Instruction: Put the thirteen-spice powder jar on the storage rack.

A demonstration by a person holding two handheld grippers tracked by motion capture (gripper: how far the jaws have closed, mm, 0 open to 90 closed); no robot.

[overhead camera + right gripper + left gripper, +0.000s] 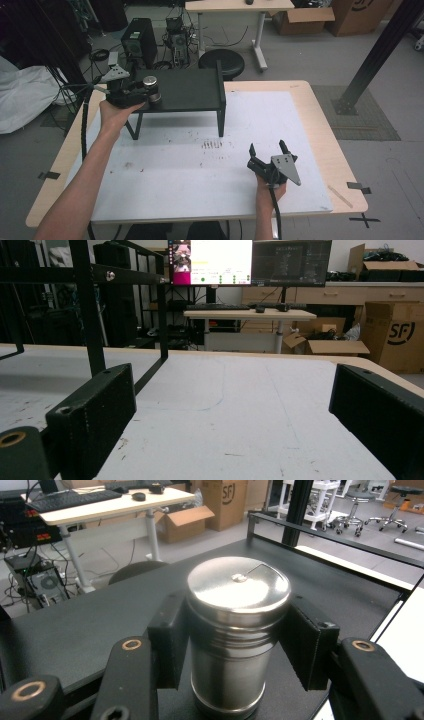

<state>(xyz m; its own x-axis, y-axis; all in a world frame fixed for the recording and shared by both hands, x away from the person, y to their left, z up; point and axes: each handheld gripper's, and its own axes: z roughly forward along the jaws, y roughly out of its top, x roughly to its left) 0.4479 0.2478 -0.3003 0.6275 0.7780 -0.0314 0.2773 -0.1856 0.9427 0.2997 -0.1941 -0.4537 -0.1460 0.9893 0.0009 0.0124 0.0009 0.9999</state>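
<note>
Left gripper (235, 645) clasps steel canister (235, 625) on shelf (90, 625).

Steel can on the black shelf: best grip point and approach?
Grip the can across its straight round wall just below the lid, coming in level from the shelf's open front edge. It stands upright, and the left gripper already has a jaw on each side there.
</note>
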